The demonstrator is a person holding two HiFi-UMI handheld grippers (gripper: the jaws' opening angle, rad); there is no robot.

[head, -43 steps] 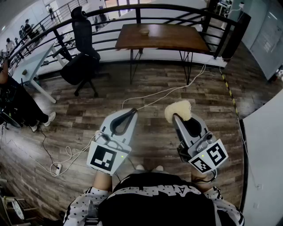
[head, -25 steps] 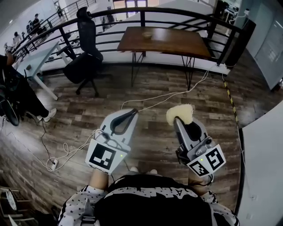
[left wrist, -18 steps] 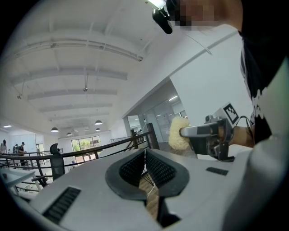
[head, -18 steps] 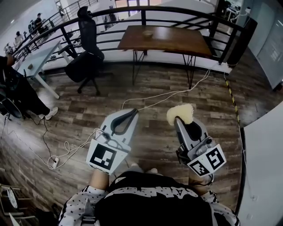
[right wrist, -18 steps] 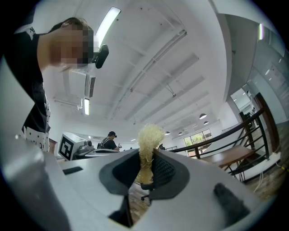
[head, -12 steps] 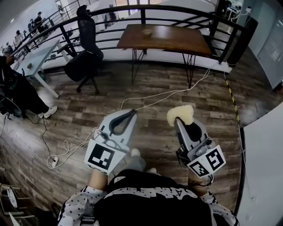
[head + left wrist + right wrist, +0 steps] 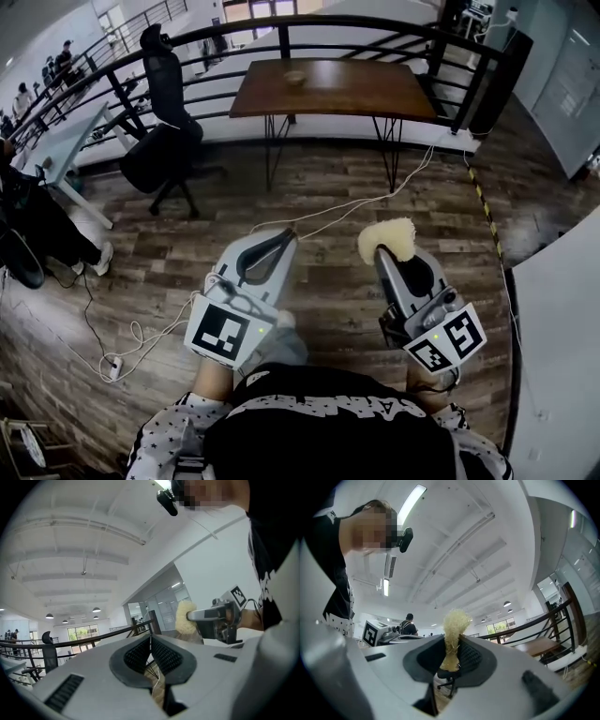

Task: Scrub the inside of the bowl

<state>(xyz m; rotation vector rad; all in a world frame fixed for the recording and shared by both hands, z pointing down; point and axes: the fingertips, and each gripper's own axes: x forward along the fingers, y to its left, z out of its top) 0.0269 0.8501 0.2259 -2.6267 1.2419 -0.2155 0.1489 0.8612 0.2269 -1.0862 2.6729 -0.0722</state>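
1. The bowl (image 7: 294,78) was way up at the top of the head view, tiny, sitting on the left part of a brown wooden bench (image 7: 356,89). It was well apart from both grippers, and it was too small to tell anything about its inside.
2. A pale yellow fluffy scrubber (image 7: 386,236) was in the right gripper (image 7: 385,253), lower centre-right of the head view. In the right gripper view the jaws were clenched on the lower part of the scrubber, with the frizzy top poking out past the tips.
3. The left gripper (image 7: 284,236) was just to the left of it, in the lower centre of the frame, side by side with the right one but not touching. In the left gripper view its jaws were pressed together with nothing between them, ribbed pads (image 7: 140,654) meeting at the tip.
4. Both grippers hung over the wood-plank floor (image 7: 141,244), pointing up-frame toward the bench. The marker cubes sat at the near ends, left cube (image 7: 225,330) and right cube (image 7: 445,342), just above the person's dark top (image 7: 328,436) at the bottom edge.
5. A white cable (image 7: 356,202) snaked over the floor from the lower left, passed by the left gripper's tip and ran up toward the bench's right-hand legs.
6. A black railing (image 7: 328,23) curved behind the bench along the top of the frame. A black office chair (image 7: 159,141) stood at the upper left, with a white desk (image 7: 56,141) just left of it. Somebody in dark clothes (image 7: 28,225) showed at the left edge.
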